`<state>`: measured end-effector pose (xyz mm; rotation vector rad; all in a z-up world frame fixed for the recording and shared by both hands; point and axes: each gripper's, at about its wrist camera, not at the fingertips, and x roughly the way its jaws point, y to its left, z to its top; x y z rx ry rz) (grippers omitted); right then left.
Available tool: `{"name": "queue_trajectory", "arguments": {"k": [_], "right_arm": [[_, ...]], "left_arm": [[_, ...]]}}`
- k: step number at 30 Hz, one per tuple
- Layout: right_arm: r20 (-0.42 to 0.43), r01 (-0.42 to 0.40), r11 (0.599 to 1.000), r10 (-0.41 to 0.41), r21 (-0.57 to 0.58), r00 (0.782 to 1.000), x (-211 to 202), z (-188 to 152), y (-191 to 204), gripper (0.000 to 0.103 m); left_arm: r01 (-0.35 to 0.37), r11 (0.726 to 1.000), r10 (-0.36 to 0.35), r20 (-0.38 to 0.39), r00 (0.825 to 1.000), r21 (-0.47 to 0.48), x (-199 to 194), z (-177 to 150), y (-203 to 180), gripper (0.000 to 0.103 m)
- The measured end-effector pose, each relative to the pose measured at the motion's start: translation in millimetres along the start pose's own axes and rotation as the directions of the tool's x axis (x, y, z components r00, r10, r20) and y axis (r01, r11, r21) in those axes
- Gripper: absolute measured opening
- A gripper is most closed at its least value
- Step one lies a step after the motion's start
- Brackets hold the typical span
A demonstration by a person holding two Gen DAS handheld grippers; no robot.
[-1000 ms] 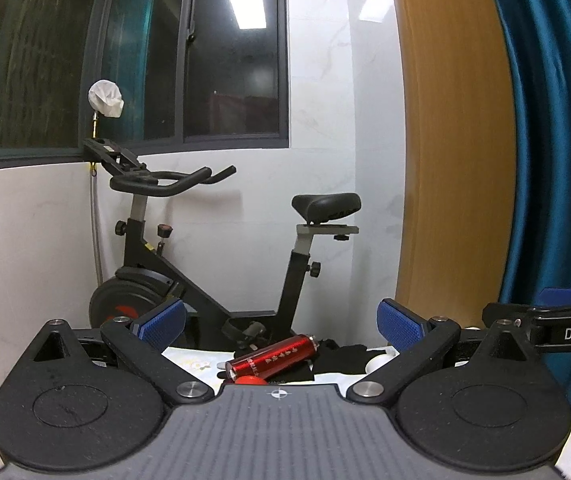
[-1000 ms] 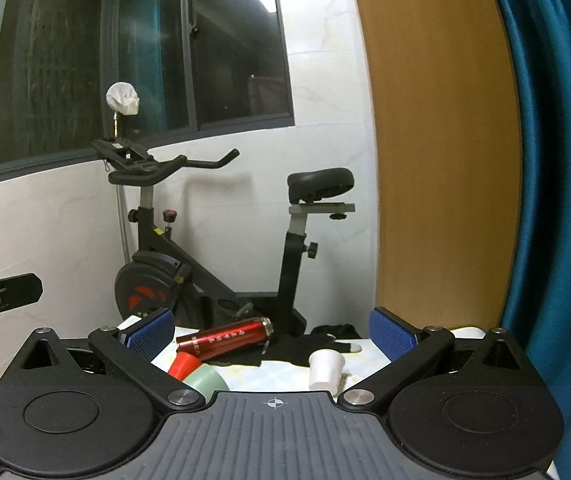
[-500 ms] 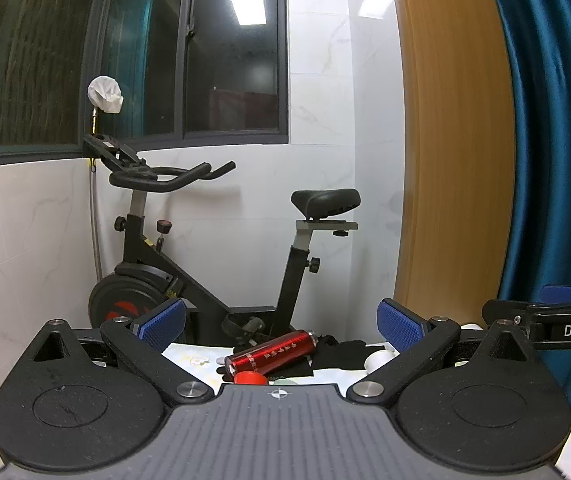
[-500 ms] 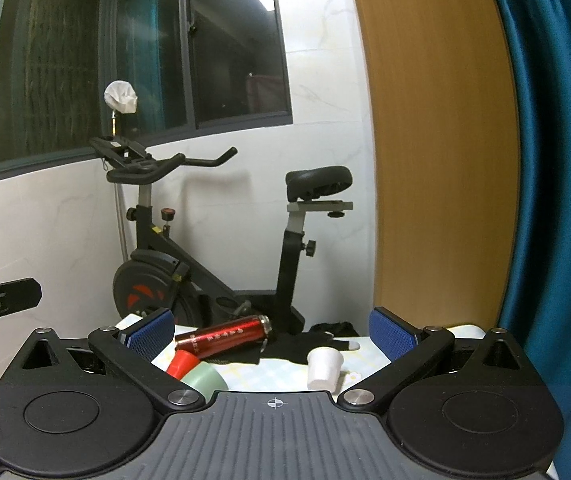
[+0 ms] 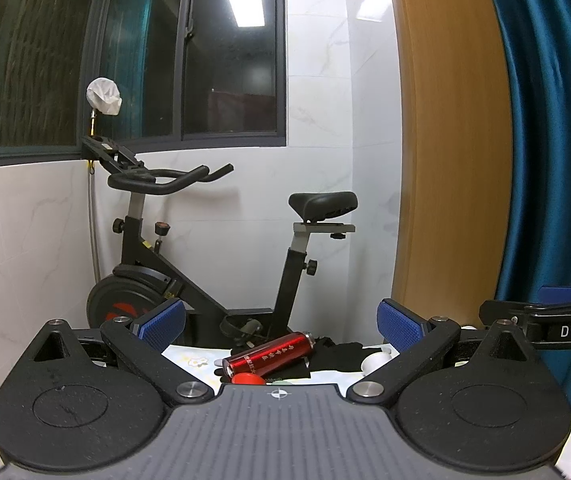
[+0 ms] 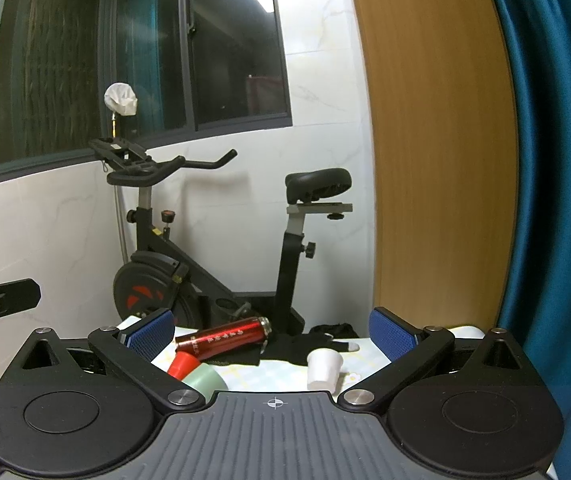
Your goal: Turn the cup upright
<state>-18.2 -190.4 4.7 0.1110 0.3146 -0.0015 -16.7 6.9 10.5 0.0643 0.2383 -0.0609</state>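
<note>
Right wrist view first, from where I stand: the right gripper hangs above the near edge of the table, its blue-padded fingers spread wide with nothing between them. Just past it sits the white paper cup, mouth down on the flowered cloth, wider end at the bottom. Left of it lie a pale green cup and a red cup, both on their sides and touching or nearly so. Behind them a red flask lies on its side, next to a black glove. Beyond the table stands an exercise bike against the tiled wall.

The left gripper is likewise spread open and empty, held back from the table; from its camera the flask is plain, while the cups are mostly hidden behind its body.

As I judge it, the task has barely started: no cup stands upright and neither gripper touches one. All that remains is approach, grasp, turn and set down. Which cup is meant I cannot say; the white one lies nearest the right gripper's line.

Count: three cups, one flask, one glove, two grippers, one bike.
</note>
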Motion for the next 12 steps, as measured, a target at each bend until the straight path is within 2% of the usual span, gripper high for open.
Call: {"name": "queue_trajectory", "arguments": {"k": [12], "right_arm": [[0.0,0.0,1.0,0.0,-0.001,1.0,-0.3,-0.4,0.0,0.103]], "left_arm": [[0.003,1.0,-0.003,0.009,1.0,-0.004,2.0,0.3,-1.0,0.103]]}}
